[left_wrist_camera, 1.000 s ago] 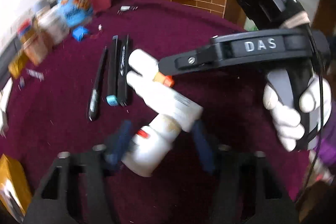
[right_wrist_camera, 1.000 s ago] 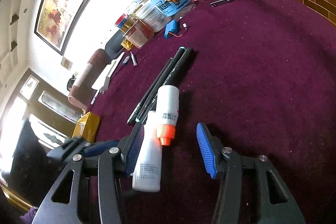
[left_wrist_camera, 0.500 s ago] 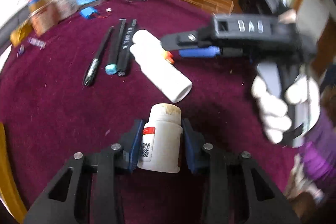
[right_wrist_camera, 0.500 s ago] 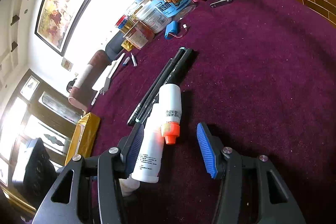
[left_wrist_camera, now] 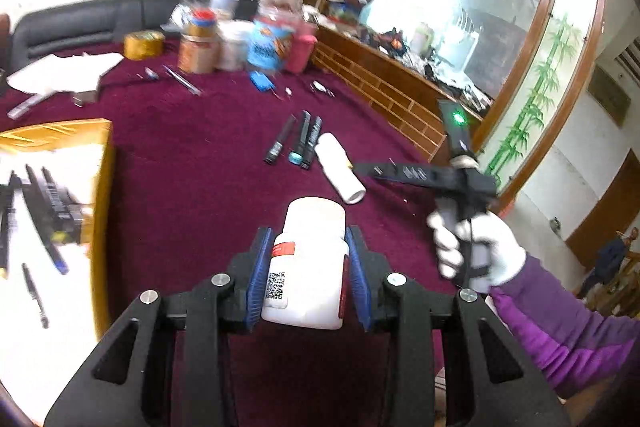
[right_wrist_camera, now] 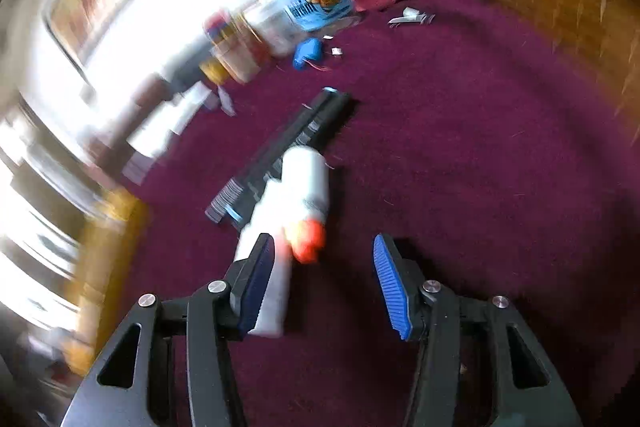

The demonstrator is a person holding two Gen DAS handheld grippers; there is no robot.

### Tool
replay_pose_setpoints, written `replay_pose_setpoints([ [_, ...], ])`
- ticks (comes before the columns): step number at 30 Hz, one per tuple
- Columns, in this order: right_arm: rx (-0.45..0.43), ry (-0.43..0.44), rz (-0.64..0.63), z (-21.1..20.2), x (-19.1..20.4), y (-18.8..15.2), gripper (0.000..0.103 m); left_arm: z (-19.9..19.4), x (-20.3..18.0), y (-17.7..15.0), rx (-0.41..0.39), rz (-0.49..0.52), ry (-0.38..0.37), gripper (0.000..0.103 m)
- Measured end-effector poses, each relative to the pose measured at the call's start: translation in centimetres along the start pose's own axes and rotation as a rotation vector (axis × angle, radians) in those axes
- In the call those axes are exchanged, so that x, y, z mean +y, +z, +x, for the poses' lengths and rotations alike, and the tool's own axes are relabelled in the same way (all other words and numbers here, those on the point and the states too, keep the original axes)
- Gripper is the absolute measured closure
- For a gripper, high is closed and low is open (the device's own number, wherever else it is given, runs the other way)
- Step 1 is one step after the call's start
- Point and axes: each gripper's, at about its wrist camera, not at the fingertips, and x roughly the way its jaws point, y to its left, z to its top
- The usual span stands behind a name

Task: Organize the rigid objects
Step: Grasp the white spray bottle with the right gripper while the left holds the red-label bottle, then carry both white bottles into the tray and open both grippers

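Left gripper (left_wrist_camera: 306, 269) now carries the white pill bottle (left_wrist_camera: 308, 263) up off the table (left_wrist_camera: 192, 163); a second ago the bottle lay on the cloth with the jaws loose around it. The jaws have just been closing, and both blue pads (left_wrist_camera: 258, 273) press the bottle's sides, so it's a firm grip. The view has swung too: the yellow box (left_wrist_camera: 100, 163) at the table's left edge is now in view, with pens lying inside. The white tube (left_wrist_camera: 340, 173) that lay against the bottle stays on the cloth mid-table, just beside the three black pens (left_wrist_camera: 298, 143).

Right gripper (right_wrist_camera: 324, 285) is open and holds nothing. Its jaws hang over the white tubes (right_wrist_camera: 298, 195), one with an orange cap; the right wrist view is blurred, so contact is unclear. A gloved hand (left_wrist_camera: 476, 247) holds that gripper near the table's right edge.

Judgement: pickup is done, and the bottle is likely headed for the yellow box. The tubes and pens are still to sort.
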Motion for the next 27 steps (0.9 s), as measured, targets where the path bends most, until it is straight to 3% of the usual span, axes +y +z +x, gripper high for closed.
replay_pose_setpoints([
  [4, 0.028, -0.011, -0.096, -2.2, 3.8, -1.5, 0.056, -1.8, 1.6, -0.5, -0.042, -0.035, 0.006, 0.069],
  [11, 0.177, -0.128, -0.167, 2.6, 6.4, -0.4, 0.057, -3.4, 4.1, -2.0, -0.072, -0.116, 0.015, 0.069],
  [13, 0.179, -0.161, -0.164, 3.6, 6.6, -0.1, 0.065, -4.5, 5.1, -2.2, -0.086, -0.14, 0.031, 0.069],
  [14, 0.173, -0.173, -0.161, 3.7, 6.6, 0.0, 0.076, -4.8, 5.5, -2.3, -0.092, -0.149, 0.038, 0.069],
  [23, 0.233, -0.061, -0.157, 1.2, 6.7, -3.8, 0.076, -5.8, 7.8, -3.7, -0.111, -0.2, 0.039, 0.069],
  [27, 0.223, -0.088, -0.202, 1.2, 7.3, -4.3, 0.076, -4.6, 8.3, -3.6, -0.077, -0.223, 0.039, 0.069],
])
